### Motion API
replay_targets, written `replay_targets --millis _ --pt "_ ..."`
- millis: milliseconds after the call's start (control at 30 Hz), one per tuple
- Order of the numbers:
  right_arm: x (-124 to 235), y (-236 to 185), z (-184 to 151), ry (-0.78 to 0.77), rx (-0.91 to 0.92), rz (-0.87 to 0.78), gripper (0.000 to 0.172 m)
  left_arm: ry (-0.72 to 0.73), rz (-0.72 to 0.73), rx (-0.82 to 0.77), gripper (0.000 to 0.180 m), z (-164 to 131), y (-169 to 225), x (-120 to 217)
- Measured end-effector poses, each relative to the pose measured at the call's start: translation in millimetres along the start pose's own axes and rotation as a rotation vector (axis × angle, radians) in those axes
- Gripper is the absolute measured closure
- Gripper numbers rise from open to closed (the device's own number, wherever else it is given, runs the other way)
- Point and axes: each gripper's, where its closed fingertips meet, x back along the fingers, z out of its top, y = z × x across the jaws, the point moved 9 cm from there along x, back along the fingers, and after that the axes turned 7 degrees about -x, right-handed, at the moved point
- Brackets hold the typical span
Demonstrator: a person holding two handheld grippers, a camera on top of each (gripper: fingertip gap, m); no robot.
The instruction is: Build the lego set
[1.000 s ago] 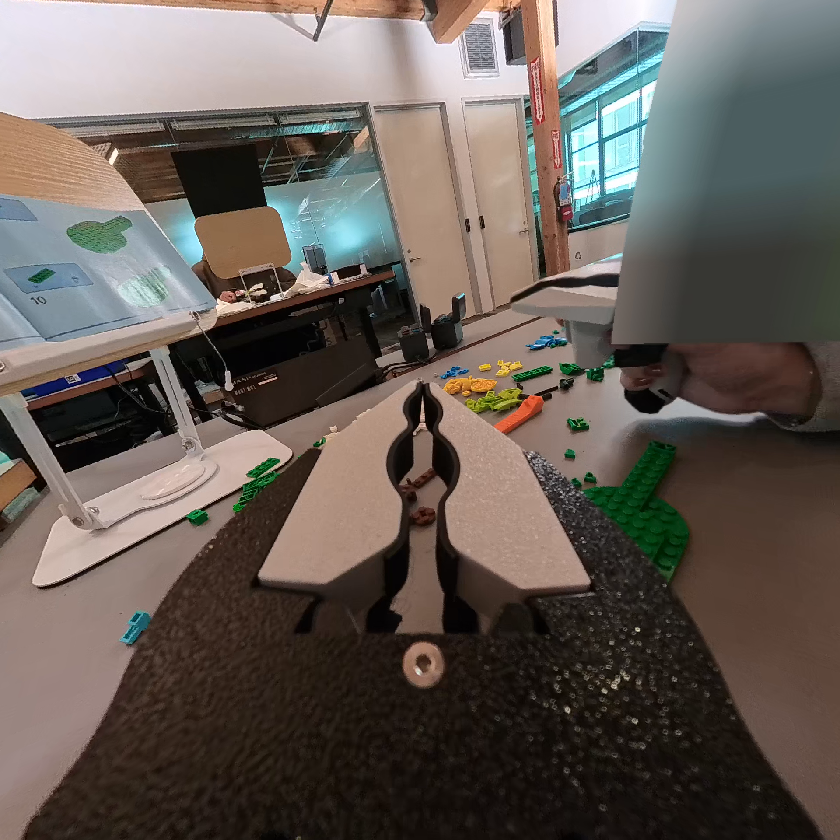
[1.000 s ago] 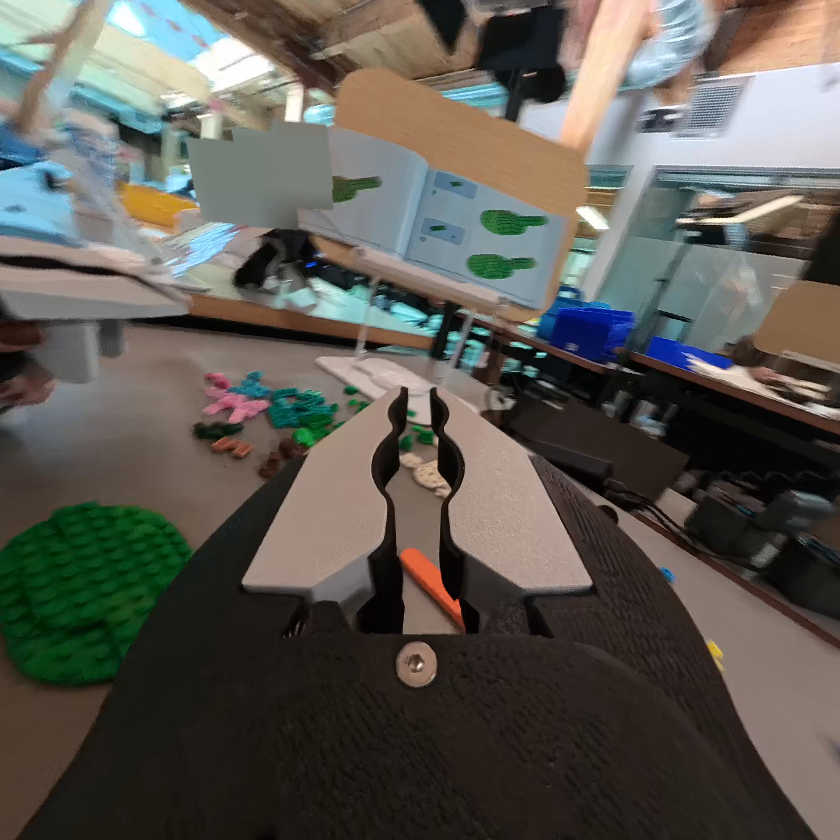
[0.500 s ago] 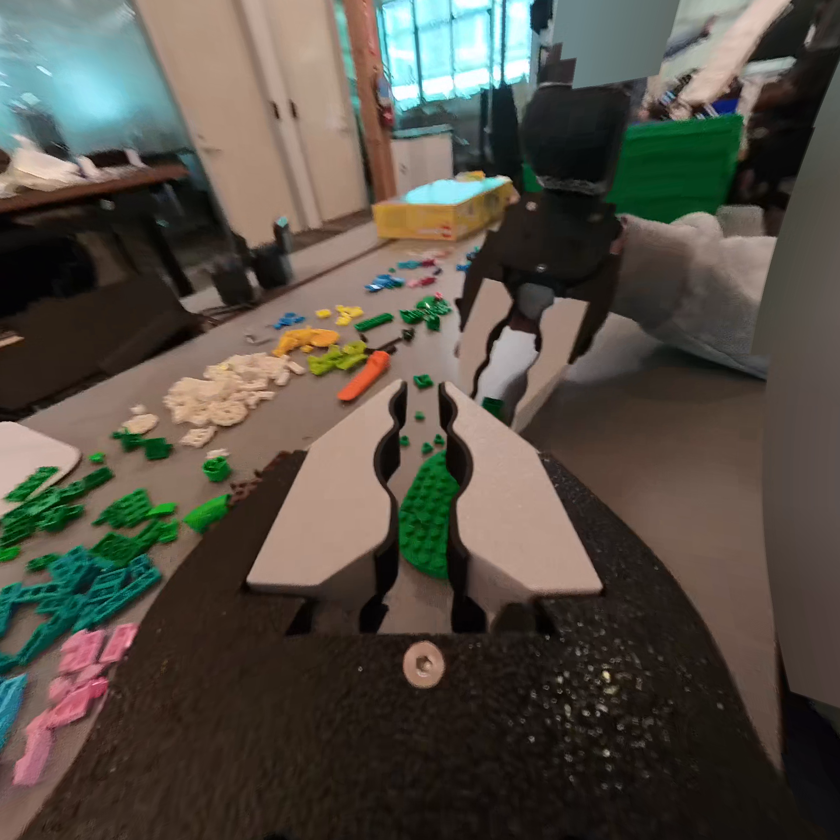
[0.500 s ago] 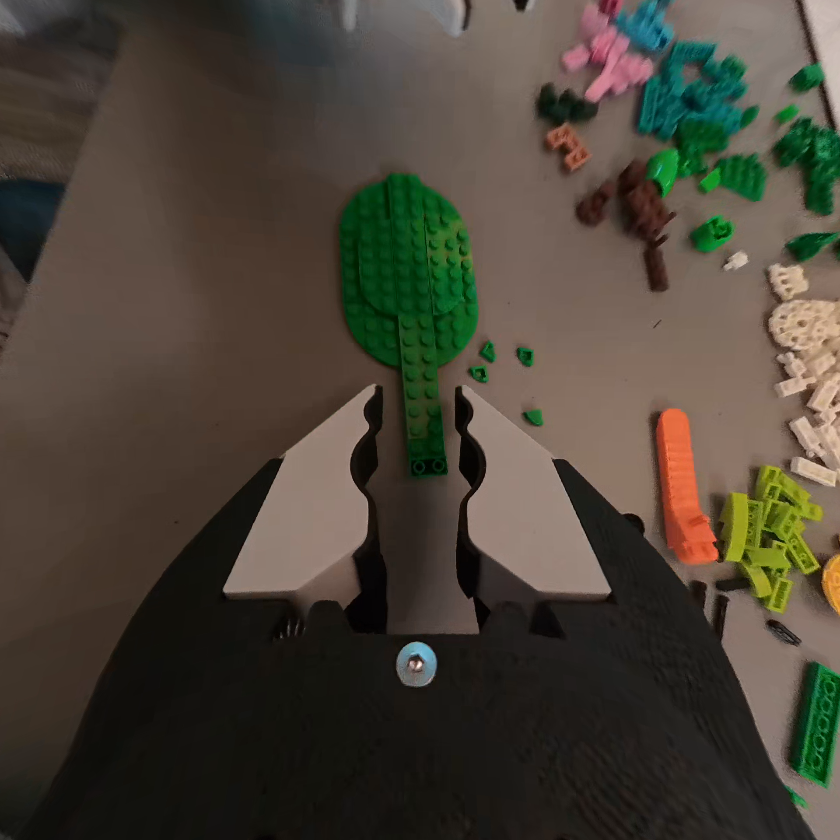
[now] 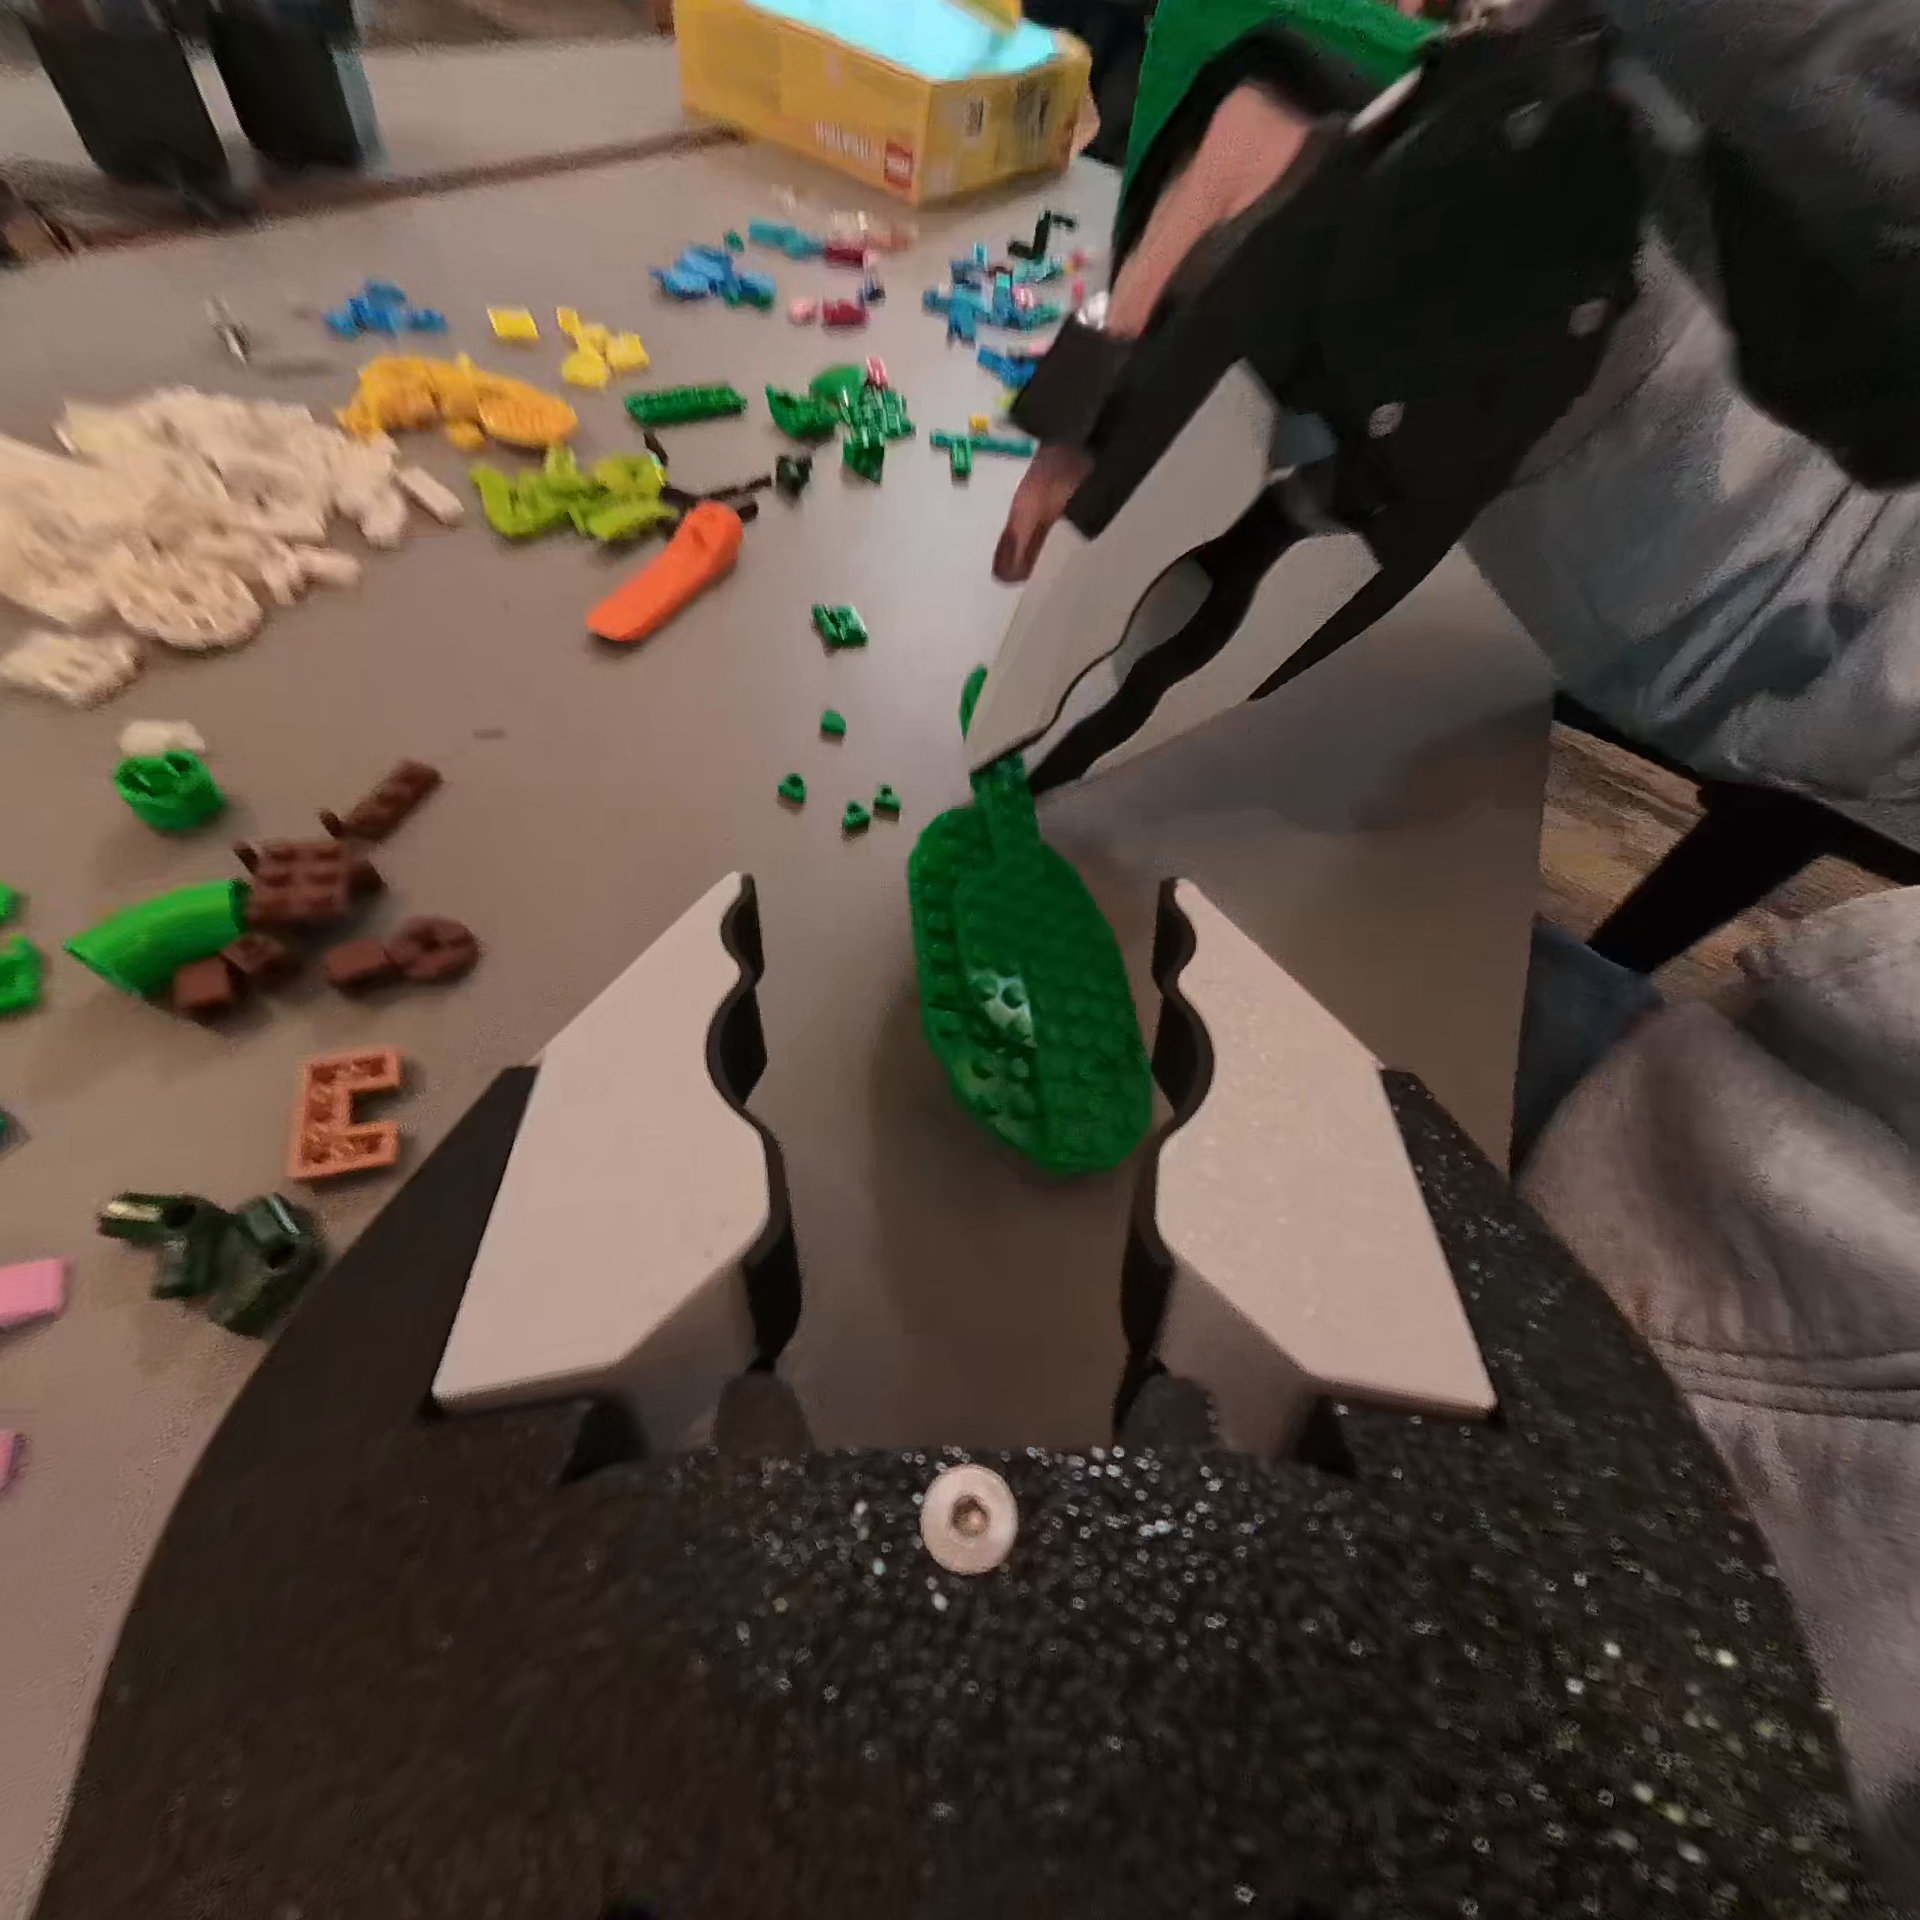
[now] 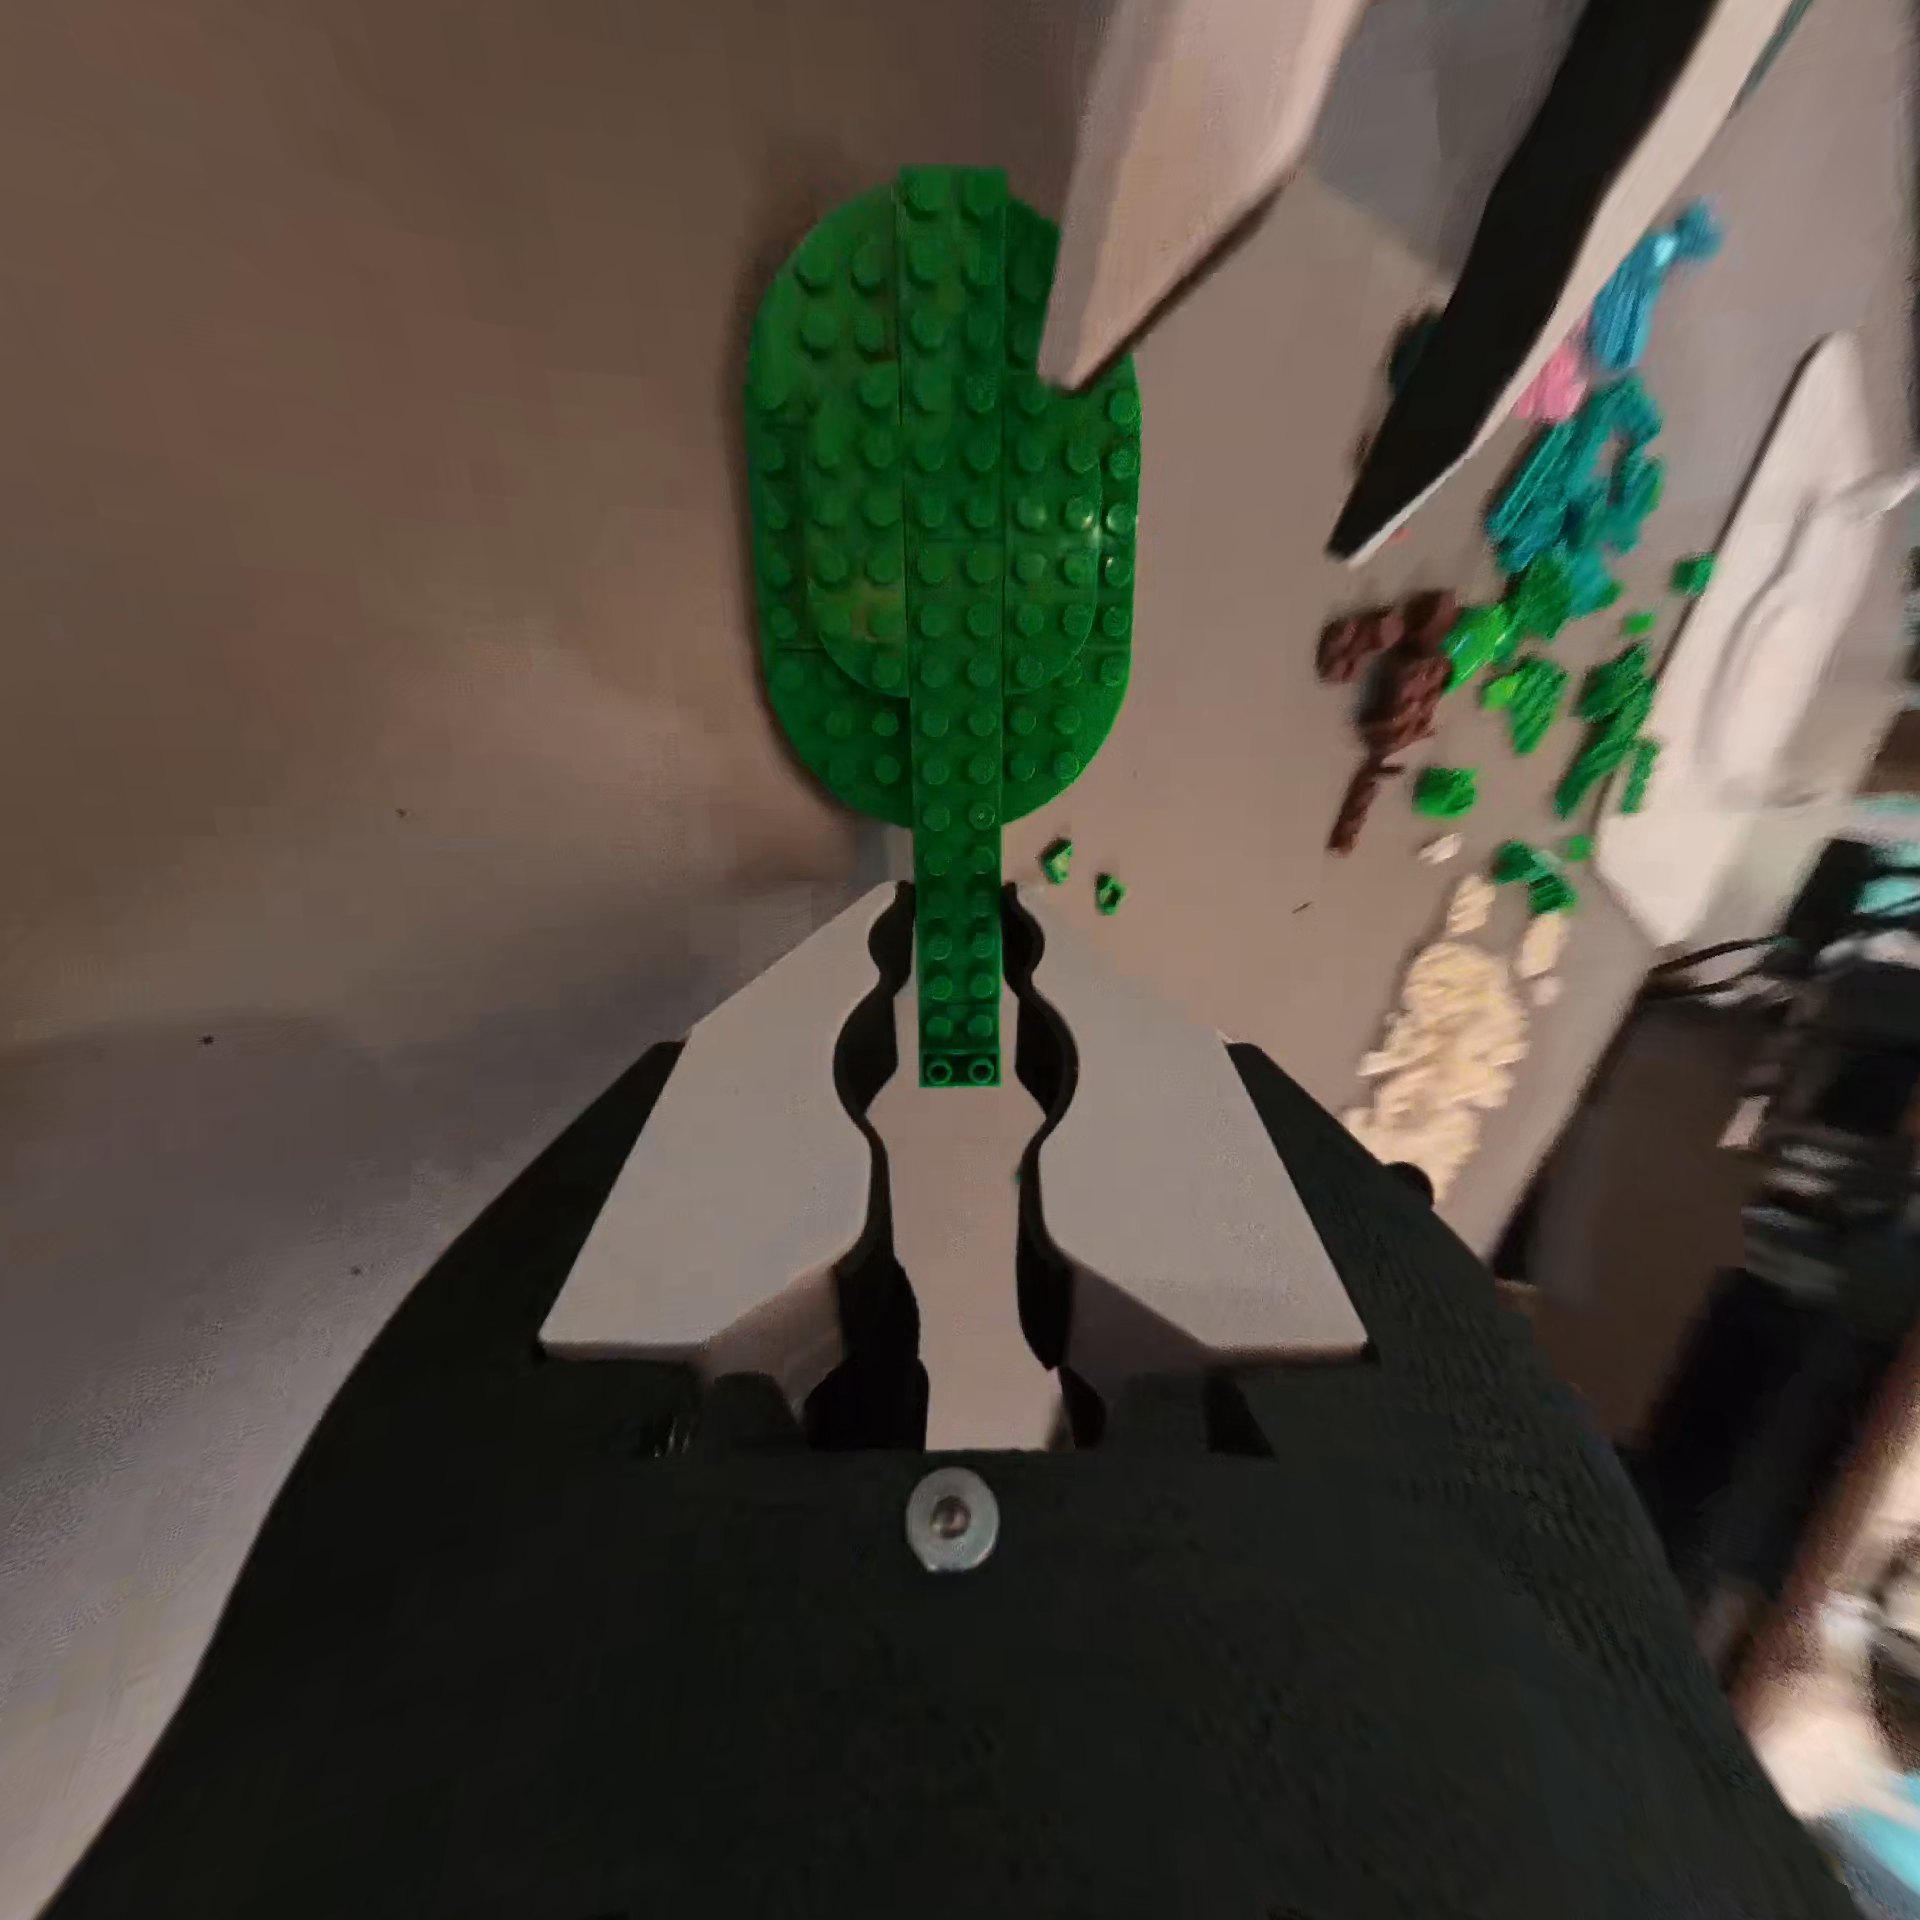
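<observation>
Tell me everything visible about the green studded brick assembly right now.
The green studded brick assembly is an oval of layered plastic plates with a narrow two-stud-wide strip running down its middle and sticking out as a stem. It appears lifted and tilted above the grey table. The right gripper is closed on the stem, fingertips against both edges. The left gripper is wide open around the oval end, its fingers apparently not pressing it. Small loose green pieces lie beside it.

Plate assembly gripped by its stem, wide end between the opposite fingers

The green studded brick plate assembly (image 6: 940, 540) is clamped at its narrow stem between the right gripper (image 6: 958, 904) fingertips; its wide end is flanked, untouched, by the left gripper (image 5: 956, 904) fingers, with loose brick piles (image 5: 312, 488) spread left of them.
</observation>
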Motion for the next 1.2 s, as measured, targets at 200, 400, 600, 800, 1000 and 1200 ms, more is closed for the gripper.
replay_targets --millis 200,400,600,800,1000,1200 --pt "9 -10 10 -0.003 0.207 -0.154 0.157 -0.202 -0.17 0.147 0.115 -14 10 -18" --pt "20 -10 18 -0.065 0.343 -0.293 0.157 -0.253 -0.225 0.189 0.165 -15 22 -28" --pt "39 7 16 0.003 0.338 -0.586 0.14 -0.016 -0.142 0.351 0.175 -8 3 -18" --pt "43 12 -14 0.187 -0.161 -0.472 0.149 0.391 0.059 0.579 0.176 5 -12 22" --pt "13 15 -33 0.303 -0.623 0.013 0.152 0.534 0.047 0.813 0.176 -10 -1 16" --pt "-8 34 -53 0.218 -0.716 0.136 0.153 0.488 -0.004 0.876 0.176 -22 1 3"
